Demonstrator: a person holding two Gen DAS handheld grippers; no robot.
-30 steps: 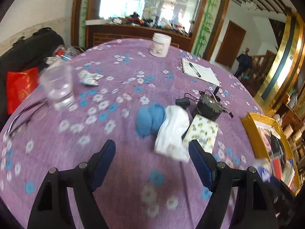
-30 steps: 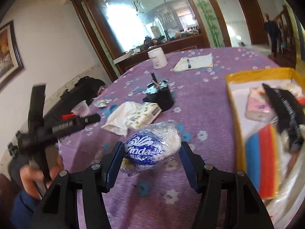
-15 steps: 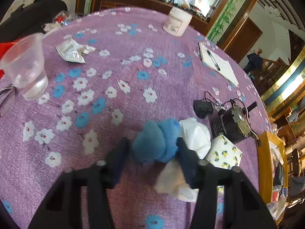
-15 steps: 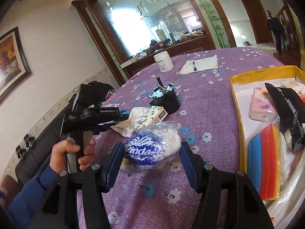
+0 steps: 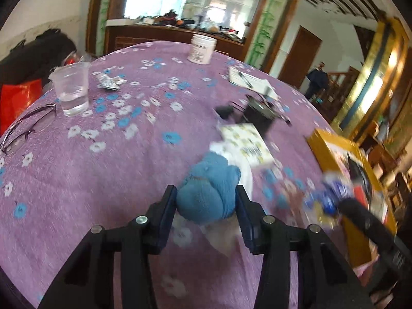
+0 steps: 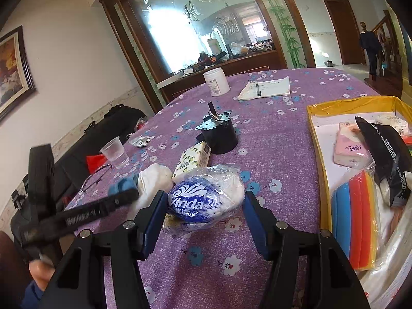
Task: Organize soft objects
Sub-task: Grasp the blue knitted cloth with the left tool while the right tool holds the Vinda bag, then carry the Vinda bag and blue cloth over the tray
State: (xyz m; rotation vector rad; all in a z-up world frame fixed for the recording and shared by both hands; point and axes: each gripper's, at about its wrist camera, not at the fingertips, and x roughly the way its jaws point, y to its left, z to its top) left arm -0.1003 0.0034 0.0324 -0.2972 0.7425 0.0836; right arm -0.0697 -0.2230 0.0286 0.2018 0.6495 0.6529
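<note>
My left gripper [image 5: 206, 200] is shut on a blue fluffy cloth [image 5: 208, 193] and holds it above the purple flowered tablecloth [image 5: 103, 180]. A white cloth [image 5: 244, 170] lies just behind it, beside a flowered tissue pack [image 5: 246, 144]. My right gripper [image 6: 203, 206] is shut on a blue and white Vinda tissue pack [image 6: 203, 198] in clear plastic, just above the cloth. The left gripper, blurred, shows in the right wrist view [image 6: 121, 198] with the blue cloth [image 6: 122, 185]. The yellow tray [image 6: 316, 139] at the right holds a pink tissue pack [image 6: 350, 149], coloured sponges [image 6: 355, 219] and a black bag [image 6: 386, 154].
A black motor [image 6: 219, 134] stands mid-table. A plastic cup of water [image 5: 70, 87], glasses [image 5: 28, 126], a foil wrapper [image 5: 109, 82], a white jar [image 5: 202, 49] and a notepad with pen [image 6: 265, 87] lie further out. A black bag [image 5: 33, 56] sits beyond the left edge.
My left gripper has closed on the blue cloth, lifted it off the table and swung toward the tray. My right gripper still holds the Vinda pack, nearly still.
</note>
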